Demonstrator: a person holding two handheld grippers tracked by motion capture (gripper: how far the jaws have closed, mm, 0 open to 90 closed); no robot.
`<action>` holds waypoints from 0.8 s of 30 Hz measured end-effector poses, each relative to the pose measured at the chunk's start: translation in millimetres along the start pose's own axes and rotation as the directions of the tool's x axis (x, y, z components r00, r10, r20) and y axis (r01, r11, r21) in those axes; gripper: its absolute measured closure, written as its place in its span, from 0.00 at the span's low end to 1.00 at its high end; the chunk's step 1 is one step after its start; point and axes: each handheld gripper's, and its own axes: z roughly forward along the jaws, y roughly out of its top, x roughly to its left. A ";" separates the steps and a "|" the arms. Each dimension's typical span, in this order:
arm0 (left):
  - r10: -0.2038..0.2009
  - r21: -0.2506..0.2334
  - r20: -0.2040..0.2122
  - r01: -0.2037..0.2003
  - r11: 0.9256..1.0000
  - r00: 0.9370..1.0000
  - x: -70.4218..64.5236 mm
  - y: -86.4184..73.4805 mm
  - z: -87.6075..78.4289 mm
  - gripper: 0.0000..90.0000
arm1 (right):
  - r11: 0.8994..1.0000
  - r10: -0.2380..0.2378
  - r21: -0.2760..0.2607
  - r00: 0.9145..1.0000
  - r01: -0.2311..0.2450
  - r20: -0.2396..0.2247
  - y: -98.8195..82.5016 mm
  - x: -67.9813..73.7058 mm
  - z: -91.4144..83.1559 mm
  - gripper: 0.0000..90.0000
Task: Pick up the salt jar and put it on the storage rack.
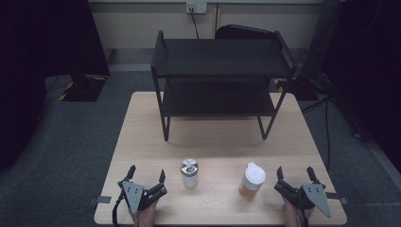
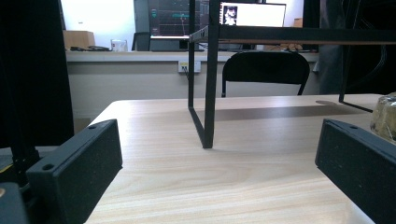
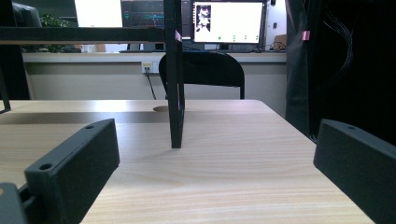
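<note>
Glass jar [image 1: 189, 173] with metal lid stands on the table [image 1: 142, 123], just right of the left gripper [image 1: 147, 174], not touching it. White-lidded container [image 1: 252, 180] stands just left of the right gripper [image 1: 294, 173], also apart from it. Both grippers rest at the near table edge with jaws wide apart, holding nothing; bare tabletop lies between each pair. In the left gripper view, the jar's edge [image 2: 385, 115] shows beyond the right-hand jaw. A black two-tier shelf [image 1: 220, 71] occupies the far half of the table, well apart from both containers.
</note>
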 end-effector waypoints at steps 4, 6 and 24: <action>0.000 0.000 0.000 0.000 1.000 1.000 0.0 0.0 0.0 0.00 | 1.000 0.000 0.000 1.000 0.000 -0.002 0.1 -0.4 0.0 0.00; 0.000 0.000 0.000 0.000 1.000 1.000 -0.1 0.0 0.1 0.00 | 1.000 0.000 0.000 1.000 0.000 -0.002 0.1 -0.4 0.1 0.00; -0.019 -0.022 0.089 0.021 1.000 0.996 8.7 8.6 -2.7 0.00 | 1.000 -0.001 0.000 1.000 0.001 0.002 0.1 0.4 0.1 0.00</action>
